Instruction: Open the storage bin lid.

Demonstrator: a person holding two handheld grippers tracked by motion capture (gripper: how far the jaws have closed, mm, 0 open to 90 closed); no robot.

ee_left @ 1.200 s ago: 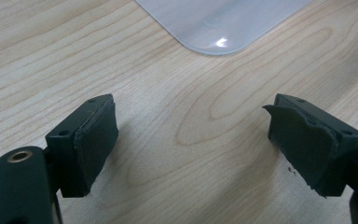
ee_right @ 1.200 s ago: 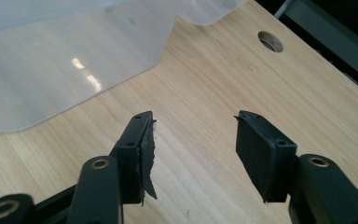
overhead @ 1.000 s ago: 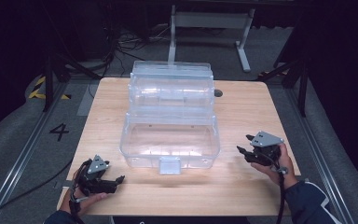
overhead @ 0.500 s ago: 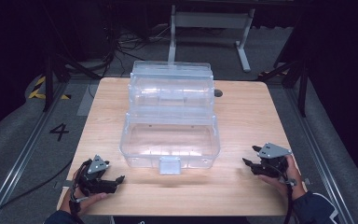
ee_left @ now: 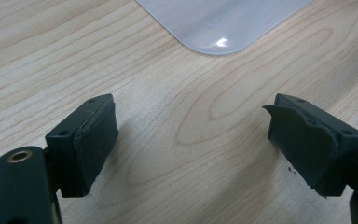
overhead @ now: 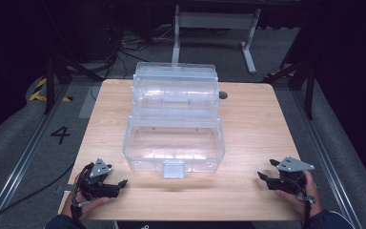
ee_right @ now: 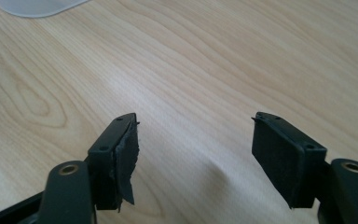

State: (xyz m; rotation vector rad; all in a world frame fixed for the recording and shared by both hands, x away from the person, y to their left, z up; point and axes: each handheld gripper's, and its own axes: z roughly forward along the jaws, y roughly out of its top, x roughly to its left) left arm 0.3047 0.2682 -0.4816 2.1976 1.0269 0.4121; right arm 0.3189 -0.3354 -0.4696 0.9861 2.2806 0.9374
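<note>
Two hand-held grippers rest at the near edge of the worktop (overhead: 248, 124), and both have their jaws spread wide with nothing between them. The left hand-held gripper (overhead: 116, 183) sits just short of the near left corner of the clear plastic box (overhead: 174, 143); the right hand-held gripper (overhead: 263, 177) lies well apart from it, off its near right corner. The box stands mid-worktop with its tiered lid (overhead: 175, 90) raised behind and its latch (overhead: 173, 168) facing the person. Closing it probably goes best with one gripper steadying the base wall while the other takes the lid's rim, since clear plastic may slip.
</note>
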